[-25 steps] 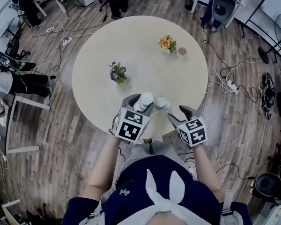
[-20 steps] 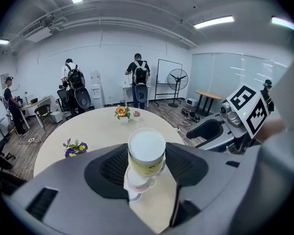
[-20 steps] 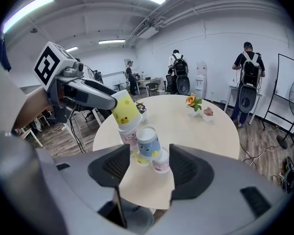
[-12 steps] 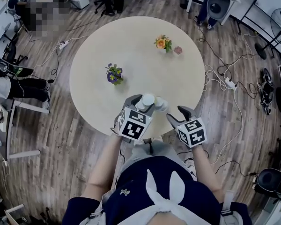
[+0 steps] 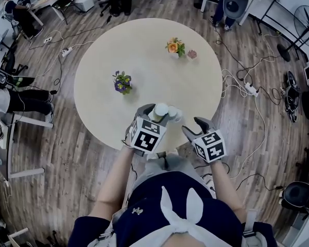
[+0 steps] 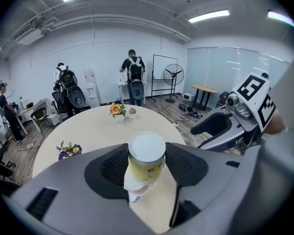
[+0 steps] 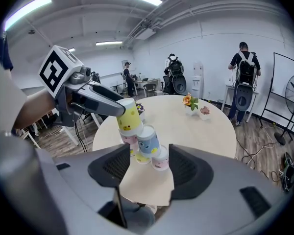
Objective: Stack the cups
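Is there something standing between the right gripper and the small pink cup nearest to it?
Nothing visible. The right gripper is open and faces the pink cup, with only bare table between them. The blue cup stands close beside it, towards the left gripper, which holds the yellow cup.

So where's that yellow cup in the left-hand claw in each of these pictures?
Head view: the yellow cup is just below centre, seen from above, between the left gripper's jaws.
Left gripper view: it is in the lower centre, straight ahead between the jaws.
Right gripper view: it is left of centre.
Shared landmark: the orange flowers across the table.
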The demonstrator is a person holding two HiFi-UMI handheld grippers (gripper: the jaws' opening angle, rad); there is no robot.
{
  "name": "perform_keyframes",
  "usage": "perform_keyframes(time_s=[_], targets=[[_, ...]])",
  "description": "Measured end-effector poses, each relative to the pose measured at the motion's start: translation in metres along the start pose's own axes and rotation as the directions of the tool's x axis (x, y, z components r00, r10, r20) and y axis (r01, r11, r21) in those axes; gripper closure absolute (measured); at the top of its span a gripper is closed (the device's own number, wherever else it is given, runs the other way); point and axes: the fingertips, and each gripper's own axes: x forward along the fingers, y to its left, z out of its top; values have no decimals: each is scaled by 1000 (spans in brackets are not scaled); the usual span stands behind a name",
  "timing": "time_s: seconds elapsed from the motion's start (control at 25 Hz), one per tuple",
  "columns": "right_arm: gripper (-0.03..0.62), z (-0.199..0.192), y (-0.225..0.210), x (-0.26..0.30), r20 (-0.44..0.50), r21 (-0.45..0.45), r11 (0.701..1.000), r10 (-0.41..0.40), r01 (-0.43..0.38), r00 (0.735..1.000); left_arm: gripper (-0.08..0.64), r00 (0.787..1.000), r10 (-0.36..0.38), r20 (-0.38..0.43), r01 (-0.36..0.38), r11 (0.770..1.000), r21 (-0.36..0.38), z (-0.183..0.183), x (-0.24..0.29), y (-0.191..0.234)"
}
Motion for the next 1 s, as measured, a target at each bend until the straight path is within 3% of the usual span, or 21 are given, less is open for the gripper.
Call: perform_keyframes(time_s=[0.6, 1.0], targets=[[344, -3, 1, -2, 0, 2, 1000, -1, 1, 1000, 313, 1000, 11, 11, -11, 1000, -5, 2, 4, 4], [344, -1, 4, 1, -3, -2, 1000, 5, -5, 1000, 310, 1000, -20, 24, 20, 999, -29, -1, 6, 1]])
